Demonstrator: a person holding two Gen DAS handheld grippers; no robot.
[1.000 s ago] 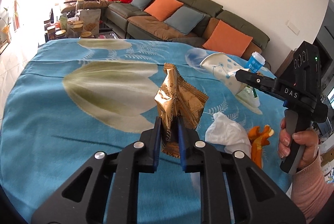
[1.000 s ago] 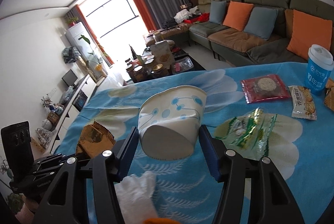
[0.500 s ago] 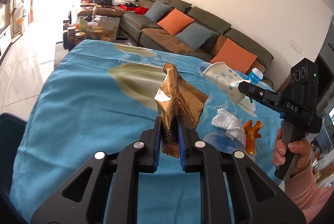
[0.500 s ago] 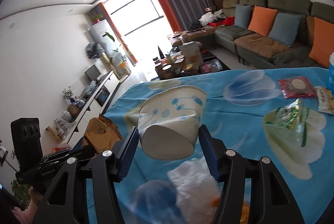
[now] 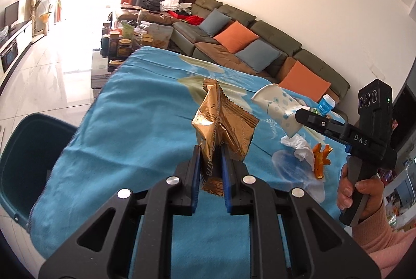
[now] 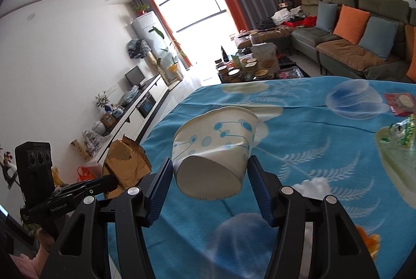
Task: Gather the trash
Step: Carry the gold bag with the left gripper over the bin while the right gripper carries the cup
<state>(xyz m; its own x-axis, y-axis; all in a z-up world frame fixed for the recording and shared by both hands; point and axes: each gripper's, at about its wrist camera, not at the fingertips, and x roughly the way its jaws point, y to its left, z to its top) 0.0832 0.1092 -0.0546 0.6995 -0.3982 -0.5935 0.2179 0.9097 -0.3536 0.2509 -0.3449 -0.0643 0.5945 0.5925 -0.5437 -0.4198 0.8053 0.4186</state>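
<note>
My left gripper (image 5: 210,154) is shut on a crumpled gold wrapper (image 5: 223,120), held above the blue tablecloth (image 5: 124,123). The wrapper also shows in the right wrist view (image 6: 127,164). My right gripper (image 6: 209,169) is shut on a squashed white paper cup with blue dots (image 6: 215,149), held above the table. The cup also shows in the left wrist view (image 5: 278,110). A dark teal bin (image 5: 26,154) stands on the floor at the table's left end. A white tissue (image 5: 299,149) and orange peel (image 5: 321,162) lie on the cloth.
A blue-and-white cup (image 5: 326,104) stands at the table's far right. A red snack packet (image 6: 400,103) and a green clear wrapper (image 6: 400,136) lie on the cloth. A sofa (image 6: 351,45) and a cluttered coffee table (image 6: 254,65) stand beyond.
Both grippers have swung left toward the table's end, each still holding its item. The teal bin has come into the left wrist view.
</note>
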